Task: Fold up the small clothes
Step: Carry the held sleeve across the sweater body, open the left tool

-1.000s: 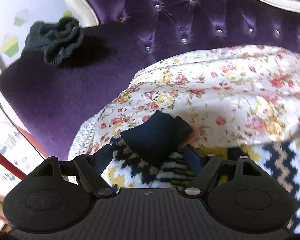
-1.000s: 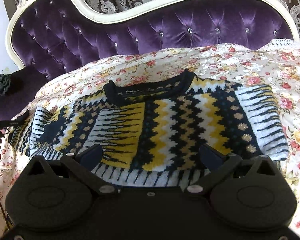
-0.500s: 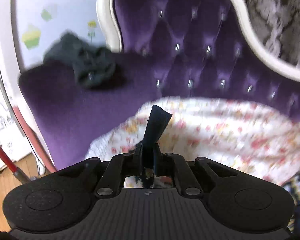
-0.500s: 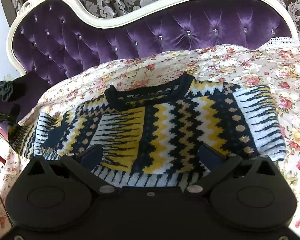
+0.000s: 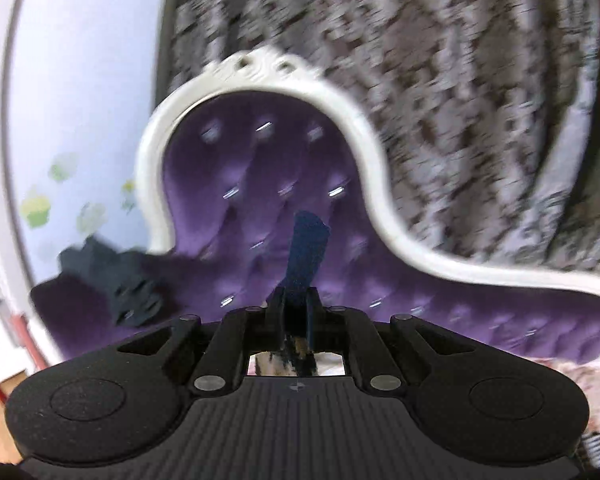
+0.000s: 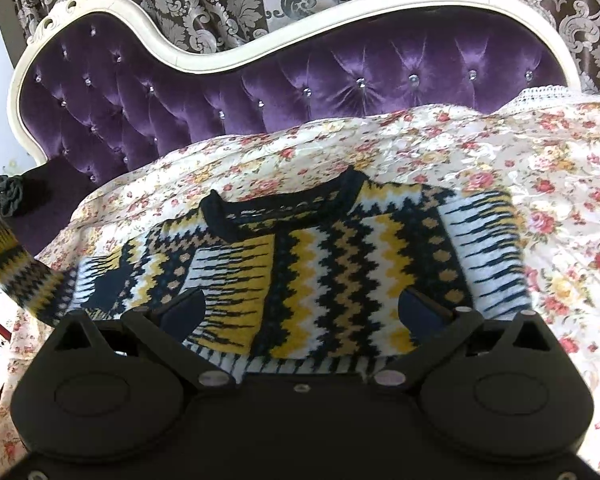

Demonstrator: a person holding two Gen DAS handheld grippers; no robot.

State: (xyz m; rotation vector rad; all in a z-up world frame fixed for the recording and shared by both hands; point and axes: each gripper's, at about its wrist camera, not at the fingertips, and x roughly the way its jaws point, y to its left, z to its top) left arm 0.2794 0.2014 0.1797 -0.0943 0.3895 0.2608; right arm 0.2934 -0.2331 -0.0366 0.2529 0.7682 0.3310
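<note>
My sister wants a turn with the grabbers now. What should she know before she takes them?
Left gripper: shut on the sweater's dark sleeve cuff, lifted up off the sofa.
Right gripper: open, holding nothing, hovering over the sweater's hem.
The zigzag sweater lies flat on the floral blanket; its raised sleeve stretches off to the left.
Done: sleeve picked up.
Left: probably lay that sleeve across the body, fold the other sleeve, then fold the sweater up.
</note>
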